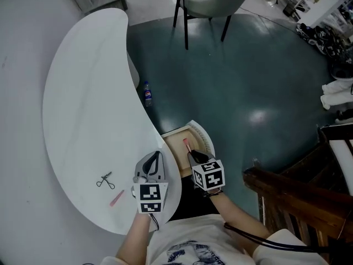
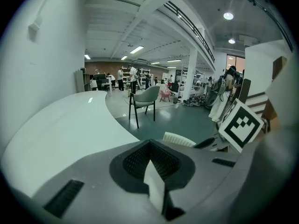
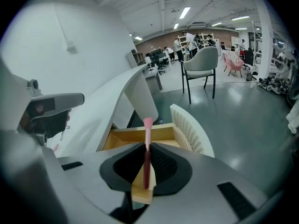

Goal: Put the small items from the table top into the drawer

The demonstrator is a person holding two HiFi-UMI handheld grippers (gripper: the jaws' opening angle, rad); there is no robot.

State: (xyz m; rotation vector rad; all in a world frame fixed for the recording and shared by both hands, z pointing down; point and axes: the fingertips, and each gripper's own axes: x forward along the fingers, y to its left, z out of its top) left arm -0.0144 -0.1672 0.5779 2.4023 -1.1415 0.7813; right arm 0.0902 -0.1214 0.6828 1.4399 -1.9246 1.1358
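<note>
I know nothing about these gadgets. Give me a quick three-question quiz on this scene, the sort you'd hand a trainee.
1. True or false: the right hand-held gripper is shut on a pink-tipped stick.
2. Where is the open drawer? A) under the chair; B) at the edge of the white table, just beneath the right hand-held gripper; C) on the floor beside the bottle.
3. Fill in: ___ small items lie on the table top.

Key: 1 true. 2 B. 3 two: a scissor-like metal tool and a pink strip.
</note>
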